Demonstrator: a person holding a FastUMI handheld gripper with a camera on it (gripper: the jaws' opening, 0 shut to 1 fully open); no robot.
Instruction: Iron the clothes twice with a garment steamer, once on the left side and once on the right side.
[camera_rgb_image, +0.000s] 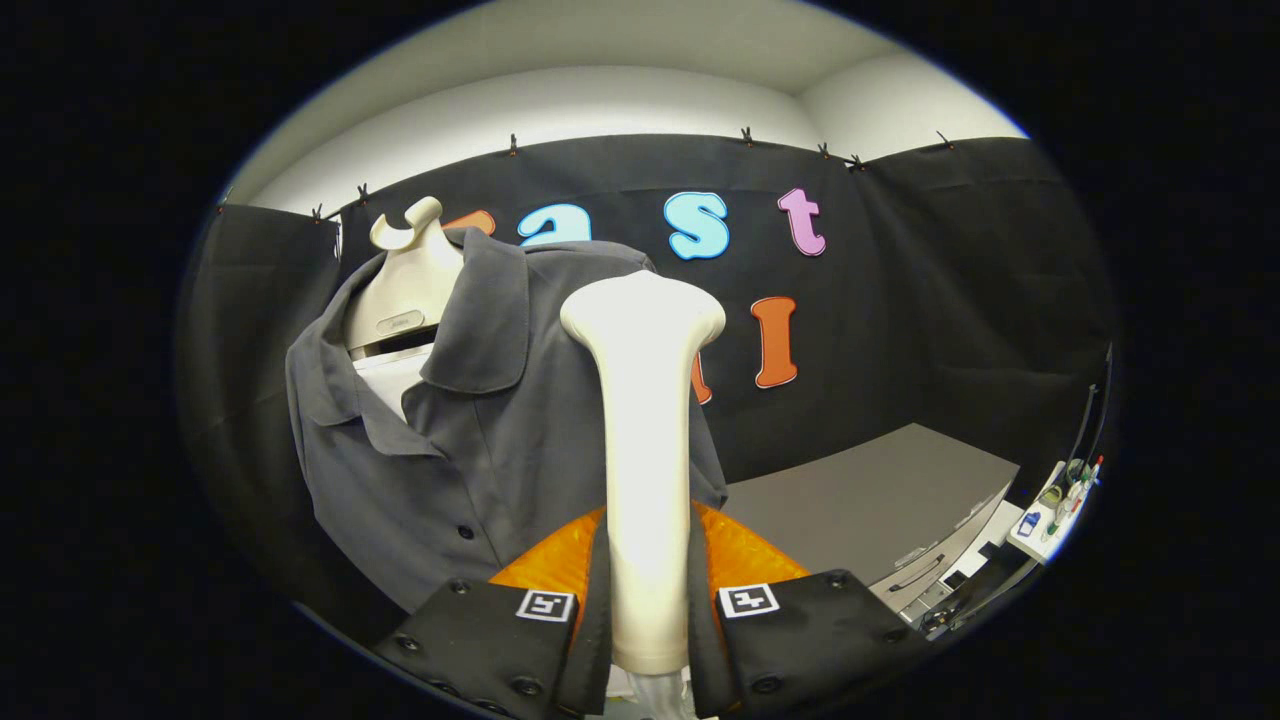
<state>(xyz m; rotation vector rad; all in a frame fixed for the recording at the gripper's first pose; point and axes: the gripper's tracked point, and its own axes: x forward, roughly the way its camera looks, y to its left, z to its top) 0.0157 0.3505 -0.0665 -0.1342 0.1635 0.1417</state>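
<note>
My gripper (648, 600) is shut on the handle of a cream garment steamer (645, 420), which stands upright between the fingers with its wide head at the top. Just beyond it hangs a dark grey short-sleeved shirt (480, 450) with a collar and buttons, on a cream hanger stand (405, 285). The steamer head (642, 310) is level with the shirt's right shoulder and overlaps it; whether it touches the cloth I cannot tell. Part of the shirt's right side is hidden behind the steamer.
A grey table top (880, 490) lies beyond the fingers to the right, with drawer fronts (930, 570) at its edge. A small white shelf with bottles and small items (1060, 505) stands at the far right. Black cloth walls close the back.
</note>
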